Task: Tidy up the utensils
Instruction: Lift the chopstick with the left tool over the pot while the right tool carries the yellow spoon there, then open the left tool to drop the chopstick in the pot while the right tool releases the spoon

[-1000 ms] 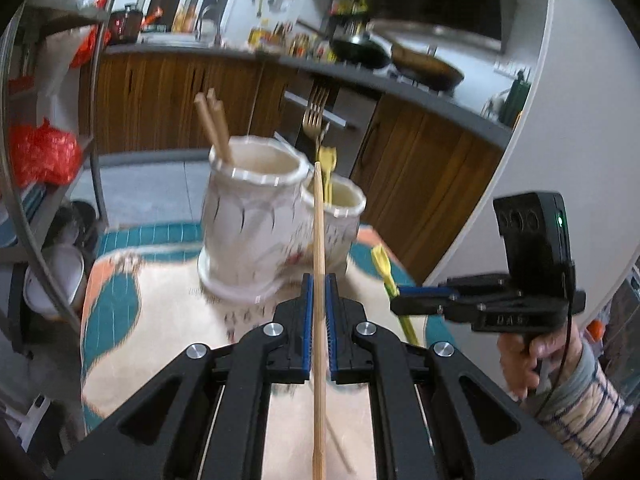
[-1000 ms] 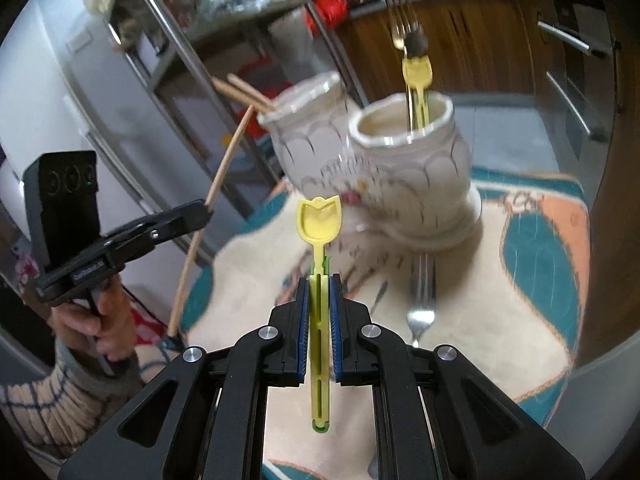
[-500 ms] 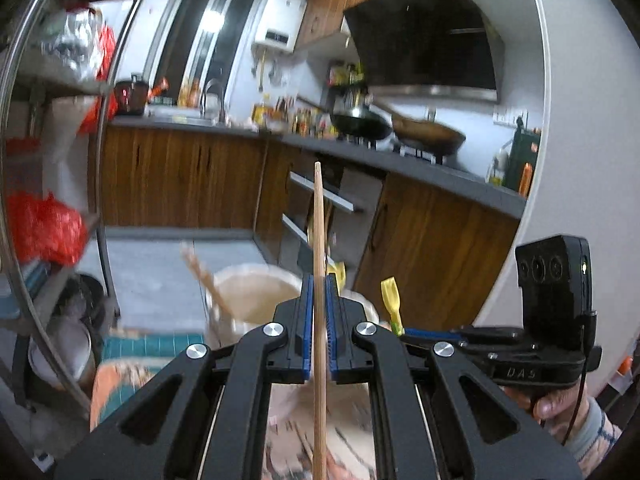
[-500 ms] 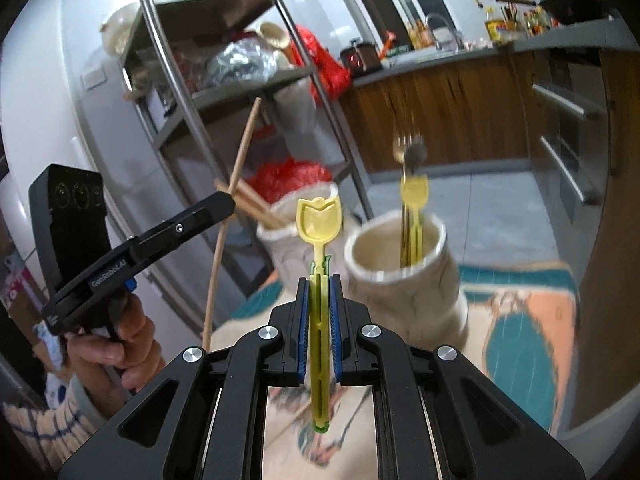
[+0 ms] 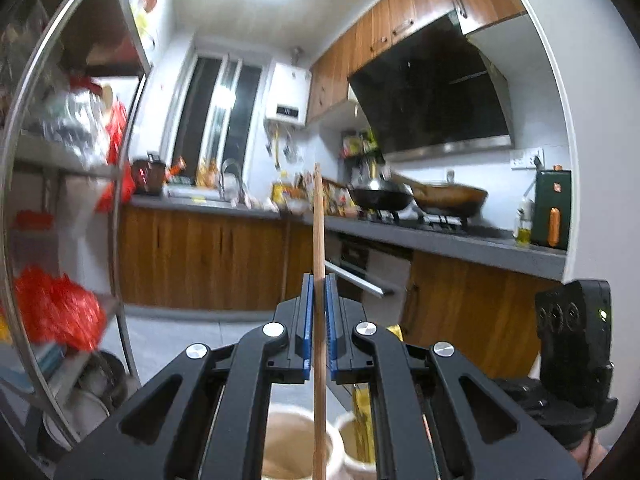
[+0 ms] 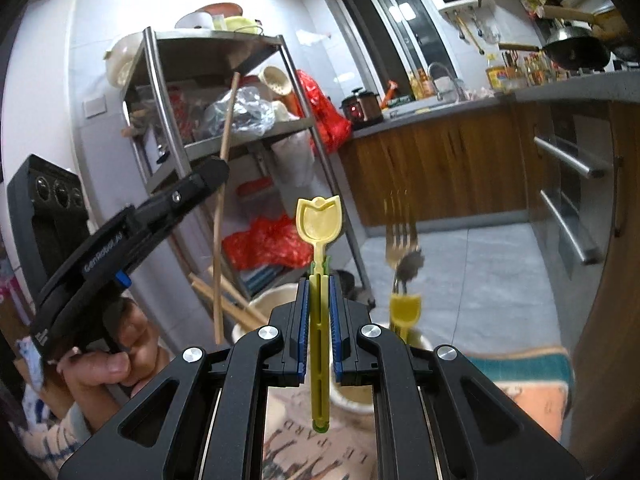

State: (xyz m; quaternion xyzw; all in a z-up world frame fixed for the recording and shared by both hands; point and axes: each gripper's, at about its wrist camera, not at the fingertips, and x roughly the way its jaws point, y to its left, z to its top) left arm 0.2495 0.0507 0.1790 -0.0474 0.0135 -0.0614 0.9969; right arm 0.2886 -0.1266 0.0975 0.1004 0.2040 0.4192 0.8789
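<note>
Utensils in transit, one per tool: my left gripper [image 5: 319,328] is clamped tight on a wooden chopstick [image 5: 318,240], held upright between the blue pads, and my right gripper [image 6: 319,320] is pinched just as firmly on a yellow tulip-headed pick [image 6: 319,248], head up. Both loads hang above the twin ceramic holder. In the left wrist view the wider pot [image 5: 294,446] sits directly below the chopstick's lower end; in the right wrist view the second pot [image 6: 404,344] lies just right of the pick and already holds a fork [image 6: 400,240] and a matching yellow pick [image 6: 405,314], while other chopsticks [image 6: 228,300] lean in the first pot. Step in hand, by my reading — carry and align before deposit. Next move calls for lowering each piece into its matching pot, chopstick with chopsticks and pick with the fork, then parting the pads only once the ends are inside the rims. Risk noted — the long chopstick could catch a rim.
</note>
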